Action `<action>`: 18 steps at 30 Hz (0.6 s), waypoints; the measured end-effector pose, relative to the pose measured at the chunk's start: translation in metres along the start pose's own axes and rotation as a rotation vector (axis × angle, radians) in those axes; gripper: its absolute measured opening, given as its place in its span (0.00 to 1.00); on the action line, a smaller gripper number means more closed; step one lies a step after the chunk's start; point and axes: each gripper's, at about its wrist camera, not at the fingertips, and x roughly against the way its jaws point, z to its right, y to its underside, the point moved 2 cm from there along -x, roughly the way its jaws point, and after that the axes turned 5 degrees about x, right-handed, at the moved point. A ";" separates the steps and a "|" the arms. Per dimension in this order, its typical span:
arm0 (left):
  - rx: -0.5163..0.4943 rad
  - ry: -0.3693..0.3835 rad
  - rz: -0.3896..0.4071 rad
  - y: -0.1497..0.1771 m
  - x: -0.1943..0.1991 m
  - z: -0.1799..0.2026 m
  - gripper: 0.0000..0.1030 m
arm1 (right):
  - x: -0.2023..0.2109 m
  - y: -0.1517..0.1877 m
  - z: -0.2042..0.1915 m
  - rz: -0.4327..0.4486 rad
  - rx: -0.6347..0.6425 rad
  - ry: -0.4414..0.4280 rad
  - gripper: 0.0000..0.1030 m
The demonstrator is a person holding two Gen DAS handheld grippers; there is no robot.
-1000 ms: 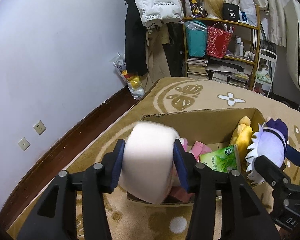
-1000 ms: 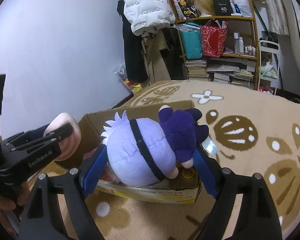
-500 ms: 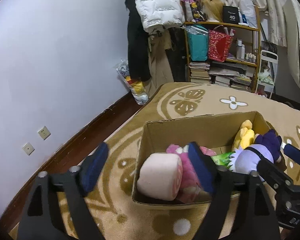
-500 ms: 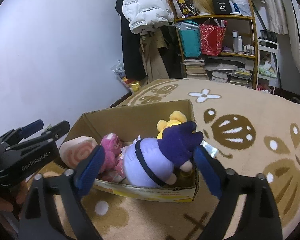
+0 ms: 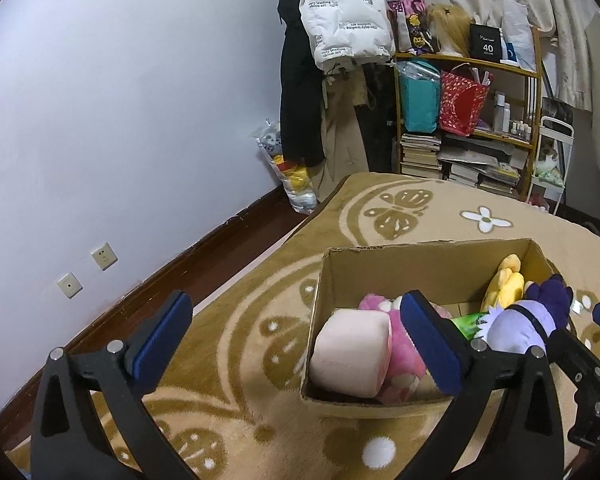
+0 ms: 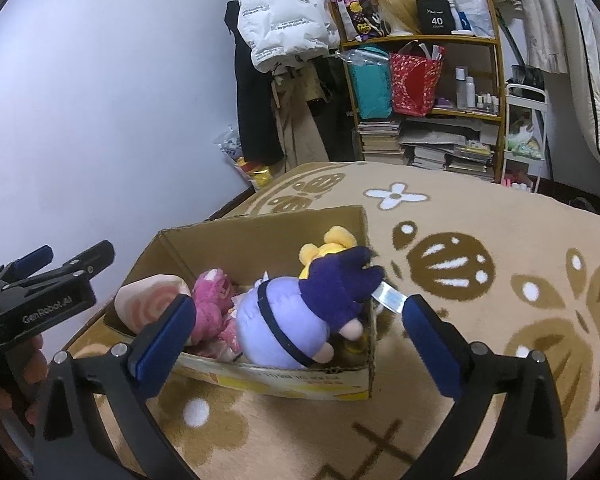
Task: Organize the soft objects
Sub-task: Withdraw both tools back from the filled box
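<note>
Soft toys point(image 6: 280, 320) fill the cardboard box point(image 6: 260, 236); both claws are opening and empty; only the right view shows a hand point(image 6: 4, 380).

Patterned tan rug point(image 6: 480, 240) under an open cardboard box point(image 6: 260, 236) of plush toys.

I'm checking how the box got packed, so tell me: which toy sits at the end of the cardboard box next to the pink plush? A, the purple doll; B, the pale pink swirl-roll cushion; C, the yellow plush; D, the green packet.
B: the swirl-roll cushion lies at the left end of the cardboard box, touching the pink plush; the purple doll and yellow plush sit toward the other end.
</note>
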 end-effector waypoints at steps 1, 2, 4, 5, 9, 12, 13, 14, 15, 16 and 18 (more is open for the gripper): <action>-0.002 0.005 0.002 0.001 0.003 0.000 1.00 | 0.002 0.000 0.000 0.003 0.001 0.005 1.00; -0.005 0.008 0.006 0.002 0.006 0.000 1.00 | 0.003 0.000 -0.001 0.006 0.000 0.008 1.00; -0.005 0.008 0.014 0.004 0.012 0.000 1.00 | 0.008 0.001 0.001 0.017 -0.008 0.020 1.00; -0.009 0.012 0.013 0.006 0.014 0.000 1.00 | 0.010 0.002 0.001 0.020 -0.013 0.023 1.00; -0.032 0.003 0.019 0.011 0.025 -0.001 1.00 | 0.019 0.002 0.003 0.030 -0.027 0.033 1.00; -0.027 -0.012 0.029 0.015 0.035 -0.004 1.00 | 0.026 0.004 0.003 0.037 -0.034 0.042 1.00; -0.025 -0.007 0.027 0.016 0.037 -0.005 1.00 | 0.028 0.004 0.004 0.033 -0.036 0.044 1.00; -0.022 -0.001 0.024 0.016 0.039 -0.006 1.00 | 0.030 0.004 0.004 0.028 -0.038 0.045 1.00; -0.019 0.005 0.020 0.017 0.041 -0.007 1.00 | 0.032 0.005 0.005 0.027 -0.041 0.047 1.00; -0.017 0.007 0.020 0.017 0.043 -0.008 1.00 | 0.034 0.005 0.005 0.031 -0.044 0.049 1.00; -0.018 0.007 0.023 0.019 0.048 -0.010 1.00 | 0.040 0.007 0.005 0.044 -0.048 0.046 1.00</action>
